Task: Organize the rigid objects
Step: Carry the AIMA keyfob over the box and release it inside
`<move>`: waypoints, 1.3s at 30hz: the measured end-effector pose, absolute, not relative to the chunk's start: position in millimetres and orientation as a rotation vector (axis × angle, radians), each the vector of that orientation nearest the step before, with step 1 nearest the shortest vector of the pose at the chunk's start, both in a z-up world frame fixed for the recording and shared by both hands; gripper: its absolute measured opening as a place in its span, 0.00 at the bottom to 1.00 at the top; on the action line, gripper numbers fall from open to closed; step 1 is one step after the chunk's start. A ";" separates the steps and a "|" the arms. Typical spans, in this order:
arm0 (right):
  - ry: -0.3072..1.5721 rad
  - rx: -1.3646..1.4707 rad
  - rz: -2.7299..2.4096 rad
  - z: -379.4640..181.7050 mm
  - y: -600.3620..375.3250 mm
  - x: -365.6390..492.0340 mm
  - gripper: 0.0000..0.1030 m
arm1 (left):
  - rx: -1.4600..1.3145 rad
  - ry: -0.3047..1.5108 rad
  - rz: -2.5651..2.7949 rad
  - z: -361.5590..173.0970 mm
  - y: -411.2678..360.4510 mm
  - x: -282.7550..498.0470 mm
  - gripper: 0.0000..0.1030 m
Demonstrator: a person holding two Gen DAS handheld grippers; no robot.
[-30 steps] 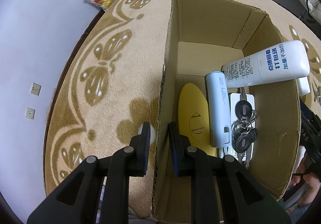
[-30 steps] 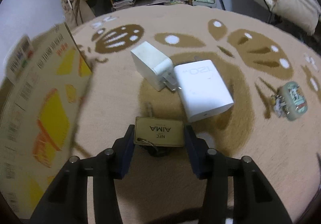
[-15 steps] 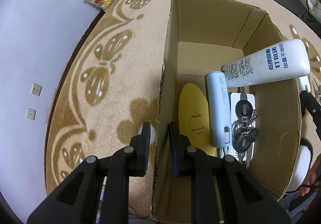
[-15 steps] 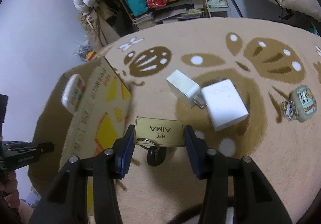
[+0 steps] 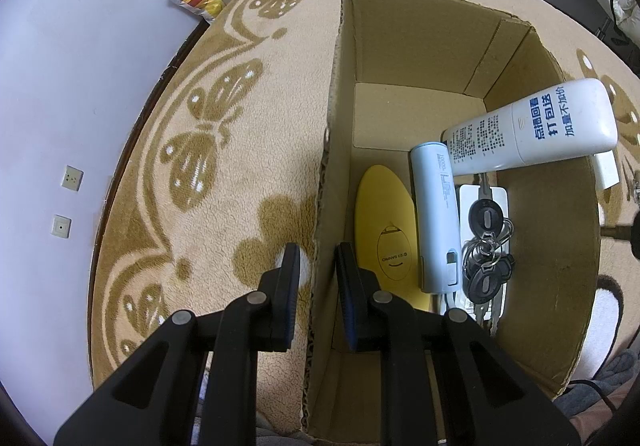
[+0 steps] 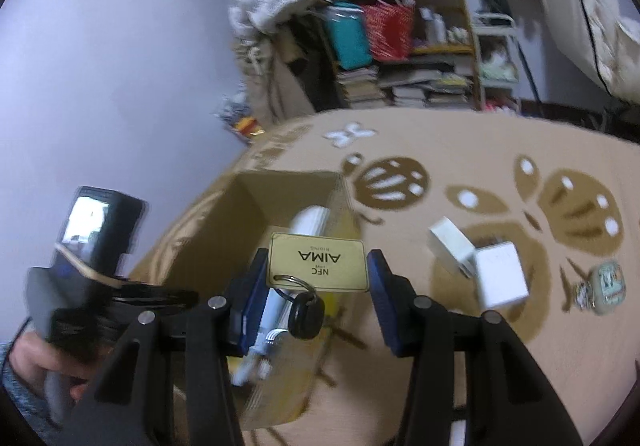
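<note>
Both grippers are matte black with blue pads [image 6: 382, 306], silver screws [image 5: 257, 298] and angular arms.

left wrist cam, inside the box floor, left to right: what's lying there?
Yellow oval plastic case → pale blue cylindrical power bank → bunch of black-headed keys on metal rings. The white tube with blue print leans across the right rim of the cardboard box, so I left it out.

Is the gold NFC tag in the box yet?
Not yet. The gold NFC tag is held in the right gripper, above the cardboard box.
</note>
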State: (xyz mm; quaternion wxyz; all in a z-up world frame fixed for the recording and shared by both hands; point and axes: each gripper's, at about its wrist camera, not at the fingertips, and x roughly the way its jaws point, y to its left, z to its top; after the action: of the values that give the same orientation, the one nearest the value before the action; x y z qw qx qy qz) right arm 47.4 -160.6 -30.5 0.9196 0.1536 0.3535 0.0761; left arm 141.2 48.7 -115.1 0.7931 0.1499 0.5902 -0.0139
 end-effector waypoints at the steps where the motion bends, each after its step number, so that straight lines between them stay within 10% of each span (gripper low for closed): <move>1: 0.720 0.308 0.170 -27.5 -156.1 46.9 0.50 | 0.322 1.269 -0.030 -115.1 48.7 141.3 0.18; 25: 0.802 0.259 0.231 -56.3 -111.0 65.1 0.51 | 0.317 1.271 -0.030 -114.6 49.3 141.7 0.18; 39: 0.757 0.186 0.157 -21.8 -128.9 65.8 0.80 | 0.313 1.271 -0.030 -113.8 48.8 141.4 0.18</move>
State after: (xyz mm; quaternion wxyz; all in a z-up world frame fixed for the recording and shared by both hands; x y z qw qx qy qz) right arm 65.8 -128.9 -21.8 0.9220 0.0905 0.3685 0.0765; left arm 141.4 48.8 -113.8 0.7934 0.1455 0.5909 -0.0141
